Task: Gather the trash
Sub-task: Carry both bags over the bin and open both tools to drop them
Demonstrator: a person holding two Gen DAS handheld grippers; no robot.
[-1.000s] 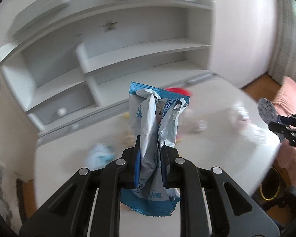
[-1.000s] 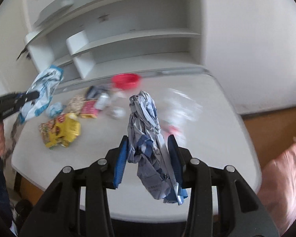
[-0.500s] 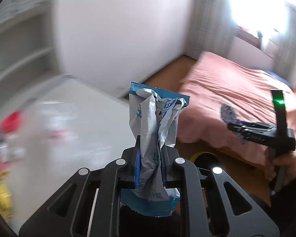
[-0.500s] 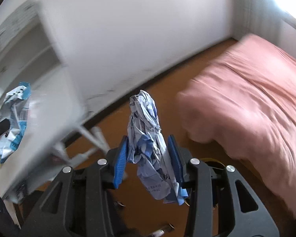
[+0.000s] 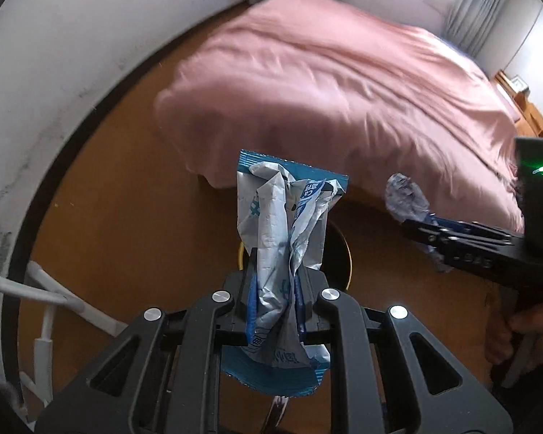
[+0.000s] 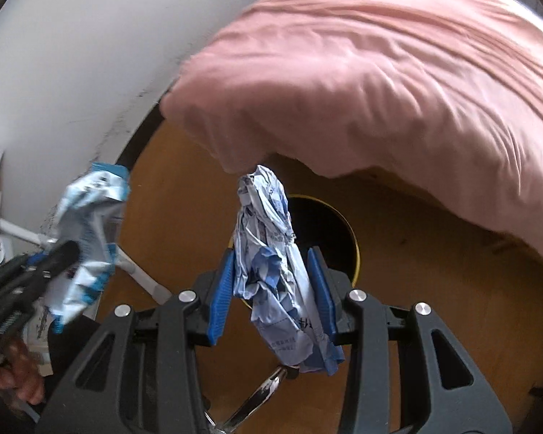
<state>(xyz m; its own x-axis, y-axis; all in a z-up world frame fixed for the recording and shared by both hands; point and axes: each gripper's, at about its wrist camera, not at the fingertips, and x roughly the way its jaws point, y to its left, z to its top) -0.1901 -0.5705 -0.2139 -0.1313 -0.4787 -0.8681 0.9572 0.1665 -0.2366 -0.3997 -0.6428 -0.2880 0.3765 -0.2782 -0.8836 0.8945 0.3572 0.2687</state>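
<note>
My left gripper [image 5: 275,278] is shut on a flattened blue and silver snack wrapper [image 5: 282,217] that stands up between its pads. My right gripper [image 6: 275,278] is shut on a crumpled blue and white wrapper [image 6: 268,253]. Both point down at a black bin with a yellow rim [image 6: 356,253] on the wooden floor, and each wrapper partly hides it. In the left wrist view the bin [image 5: 338,253] shows just behind the wrapper. There the right gripper [image 5: 416,224] reaches in from the right with its crumpled wrapper [image 5: 405,199]. The left gripper [image 6: 54,256] and its wrapper [image 6: 90,217] show at the left of the right wrist view.
A bed with a pink cover [image 5: 344,83] stands close behind the bin and overhangs the floor. White table legs [image 5: 54,300] are at the left by a white wall [image 5: 54,54]. A person's hand [image 5: 525,329] holds the right gripper's handle.
Both views have swung from the white table and shelves to the floor, bed and bin. Both grippers have tilted down and sunk, each still holding its wrapper.
</note>
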